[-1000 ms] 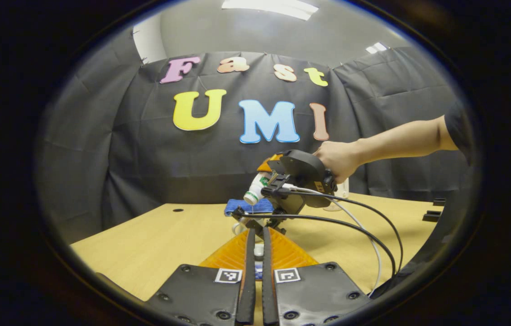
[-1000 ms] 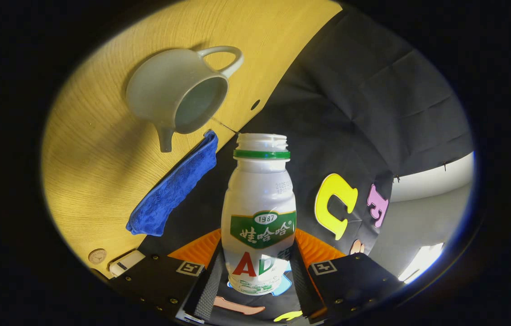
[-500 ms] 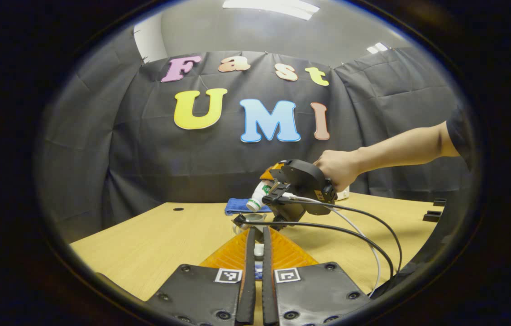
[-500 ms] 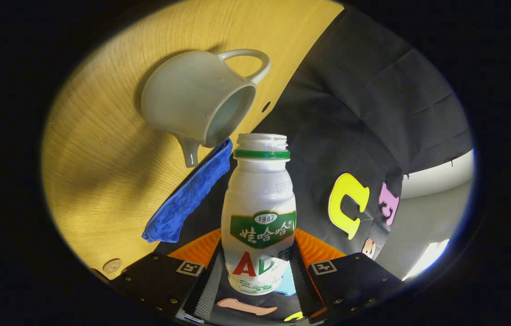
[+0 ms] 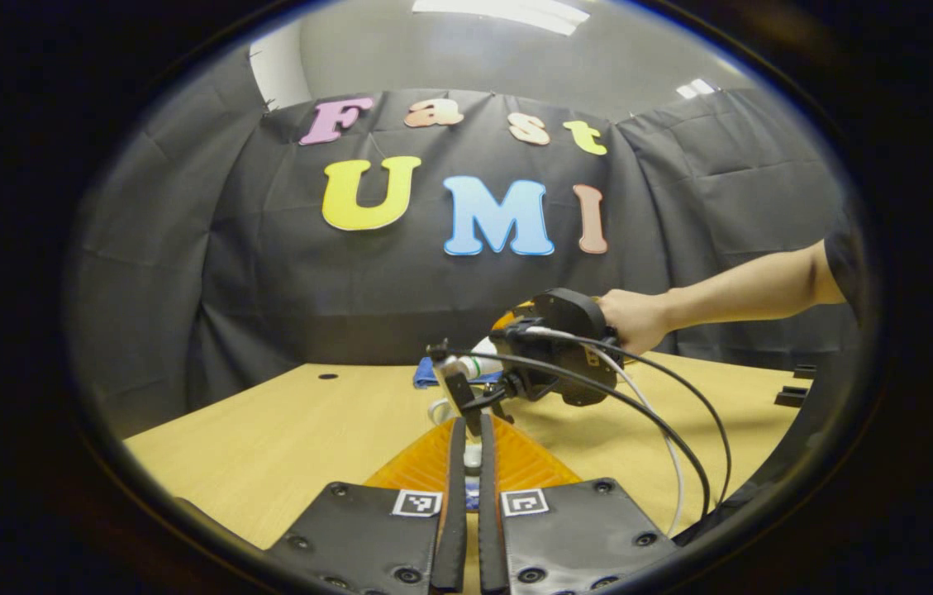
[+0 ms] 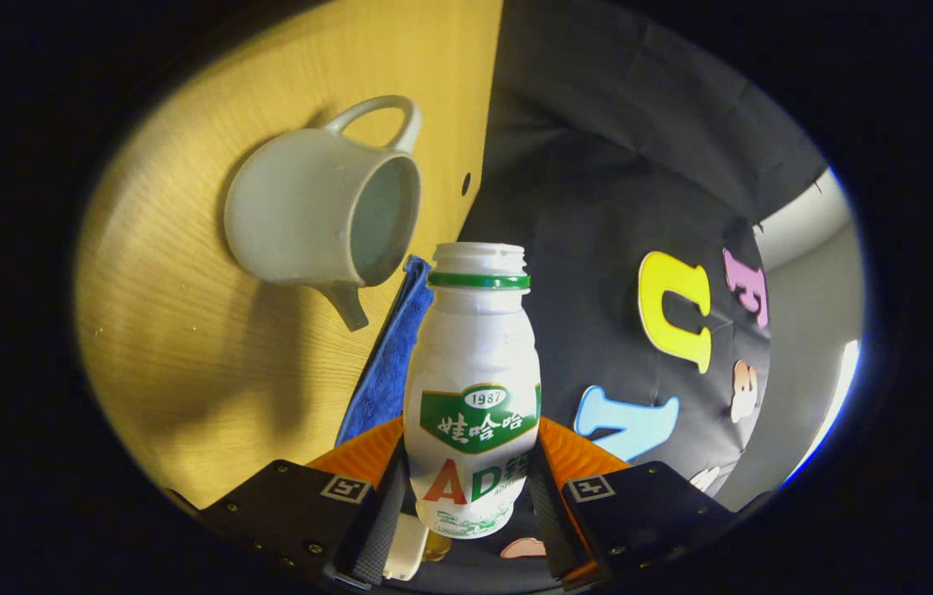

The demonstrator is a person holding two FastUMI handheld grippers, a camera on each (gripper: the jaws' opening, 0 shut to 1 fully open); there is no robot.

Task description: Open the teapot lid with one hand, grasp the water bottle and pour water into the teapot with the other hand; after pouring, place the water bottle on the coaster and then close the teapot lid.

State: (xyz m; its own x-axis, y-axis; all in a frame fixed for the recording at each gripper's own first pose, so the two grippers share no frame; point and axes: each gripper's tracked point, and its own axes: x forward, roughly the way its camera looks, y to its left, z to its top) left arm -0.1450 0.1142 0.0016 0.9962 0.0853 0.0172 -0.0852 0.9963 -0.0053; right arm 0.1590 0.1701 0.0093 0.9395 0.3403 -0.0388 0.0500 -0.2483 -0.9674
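The wooden table (image 6: pixel 185 330) takes up the left half of the right gripper view, and the pale teapot (image 6: pixel 309 211) sits on it in the upper left of the frame, lid off, open mouth facing the bottle, spout pointing down-frame and handle up top. A blue cloth (image 6: pixel 387 364) runs along the table edge just right of the spout.

Dead centre in that view is the water bottle (image 6: pixel 474 388), white with a green collar and no cap. The right gripper (image 6: pixel 470 496) has its jaws pinching the bottle's lower body from both sides, neck sticking out past the tips, close to the teapot rim.

In the left gripper view, a person's hand (image 5: pixel 635 318) right of centre holds that right gripper over the table, cables trailing off it, bottle poking out to its left.

The left gripper (image 5: pixel 470 487) sits bottom centre with its jaws nearly pressed together on a small pale thing, probably the teapot lid (image 5: pixel 473 456), though it's hard to make out.
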